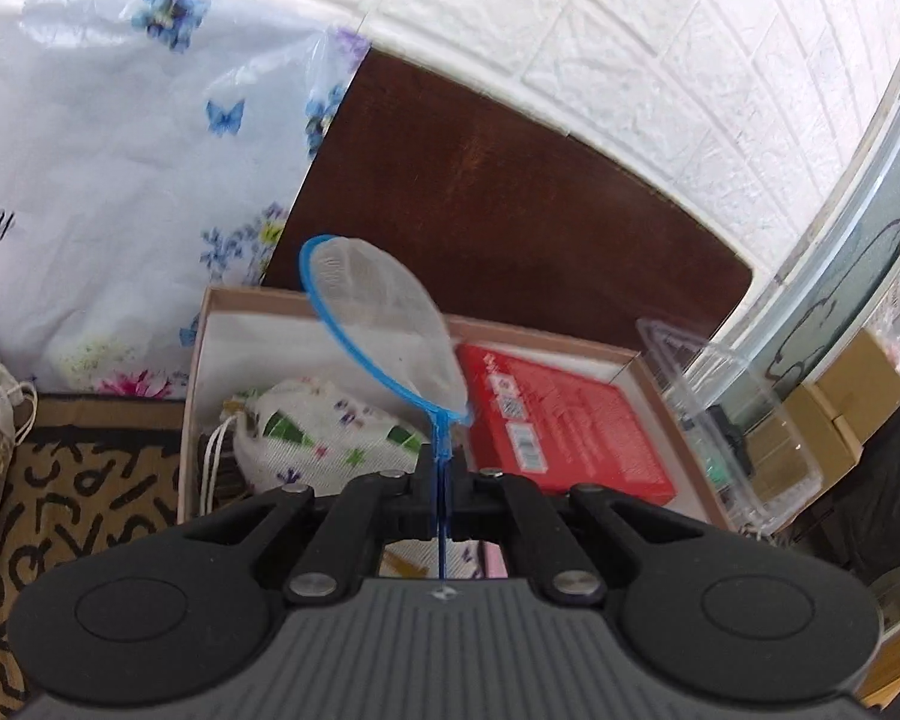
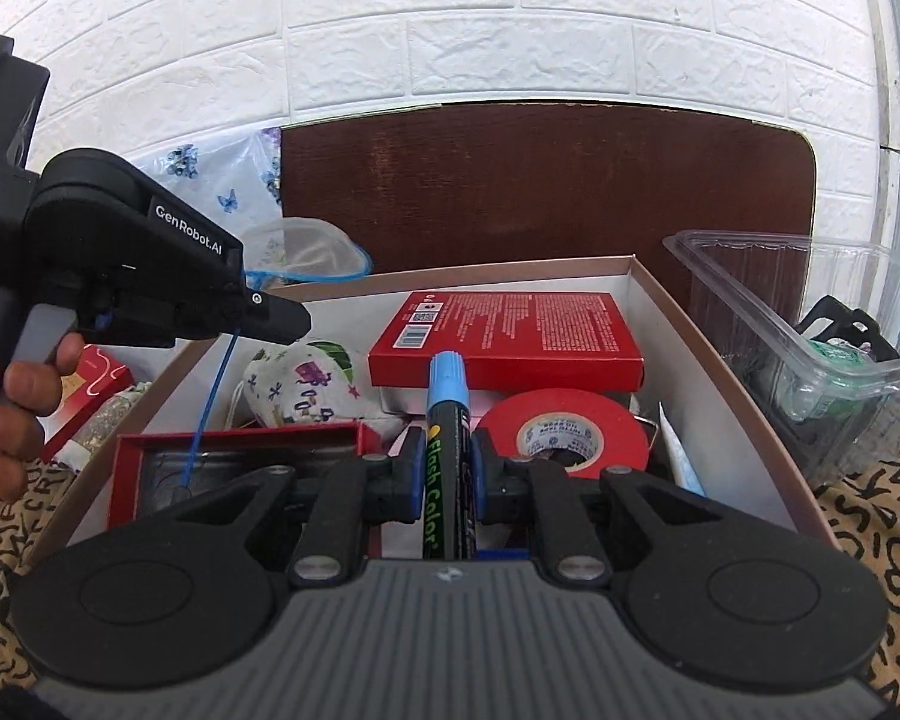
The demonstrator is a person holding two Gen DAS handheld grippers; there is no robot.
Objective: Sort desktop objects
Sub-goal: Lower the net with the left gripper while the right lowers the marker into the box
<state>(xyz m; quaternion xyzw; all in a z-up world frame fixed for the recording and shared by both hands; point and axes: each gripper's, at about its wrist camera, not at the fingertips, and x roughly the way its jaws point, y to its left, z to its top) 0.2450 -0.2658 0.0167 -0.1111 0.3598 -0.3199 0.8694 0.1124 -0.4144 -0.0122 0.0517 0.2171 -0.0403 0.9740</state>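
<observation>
My left gripper (image 1: 441, 480) is shut on the thin handle of a small blue-rimmed fish net (image 1: 384, 324) and holds it above the open cardboard box (image 1: 195, 360). The left gripper (image 2: 252, 306) and its net (image 2: 306, 255) also show in the right wrist view, over the box's left side. My right gripper (image 2: 444, 474) is shut on a black marker pen (image 2: 447, 420) with a blue cap, held above the box (image 2: 714, 348). In the box lie a red carton (image 2: 510, 336), a red tape roll (image 2: 564, 432), a floral cloth pouch (image 2: 306, 390) and a red tray (image 2: 234, 468).
A clear plastic container (image 2: 810, 324) stands right of the box. A floral plastic bag (image 1: 120, 180) leans at the left. A dark wooden board (image 2: 540, 192) stands against the white brick wall. A patterned mat (image 1: 78, 480) covers the table. Brown boxes (image 1: 840, 414) sit far right.
</observation>
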